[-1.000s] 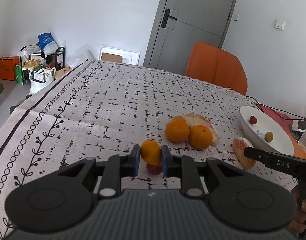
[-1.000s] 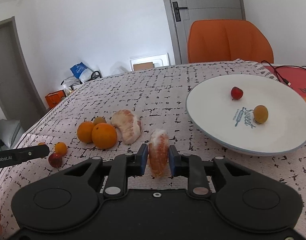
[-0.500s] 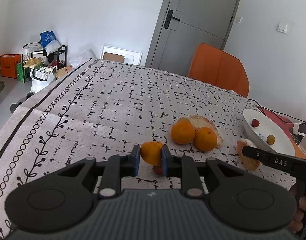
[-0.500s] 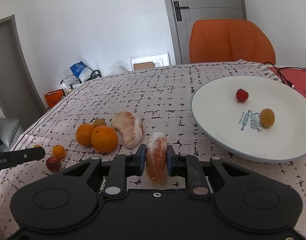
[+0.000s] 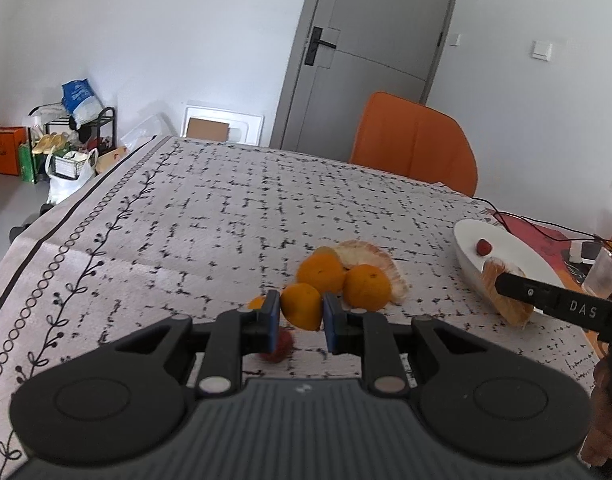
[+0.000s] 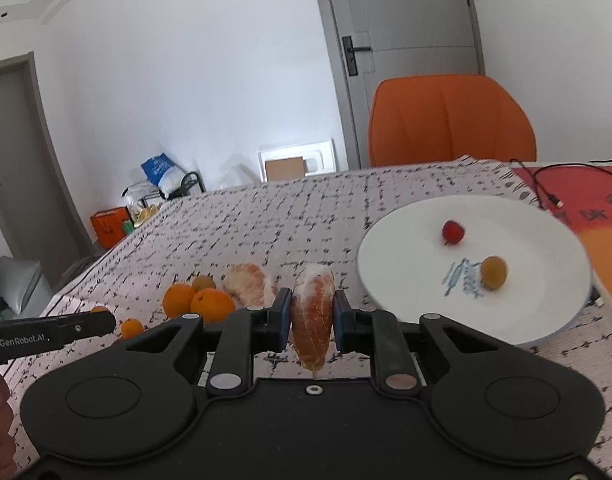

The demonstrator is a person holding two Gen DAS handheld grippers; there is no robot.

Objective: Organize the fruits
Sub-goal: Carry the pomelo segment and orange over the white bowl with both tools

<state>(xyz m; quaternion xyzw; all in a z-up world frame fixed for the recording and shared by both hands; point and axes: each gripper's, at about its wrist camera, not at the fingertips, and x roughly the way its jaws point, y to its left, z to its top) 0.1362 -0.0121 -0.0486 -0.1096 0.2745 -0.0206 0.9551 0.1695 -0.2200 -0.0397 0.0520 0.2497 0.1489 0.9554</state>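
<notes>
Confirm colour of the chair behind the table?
Orange chair; clearest in the right wrist view.

"DAS" on right tool (image 5: 518,300); "GenRobot.AI" on left tool (image 6: 105,322).

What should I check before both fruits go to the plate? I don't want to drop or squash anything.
1. Left tool shut on the small orange: ok.
2. Right tool shut on the peeled pomelo segment: ok.
3. Pomelo segment clear of the tablecloth: ok, it hangs between the pads.
4. Bare room on the white plate: ok, only a red cherry and a yellow-brown fruit lie on it.
5. Grip pressure bruising the segment: cannot tell.
6. Red fruit below the left tool out of the way: cannot tell, half hidden.
</notes>
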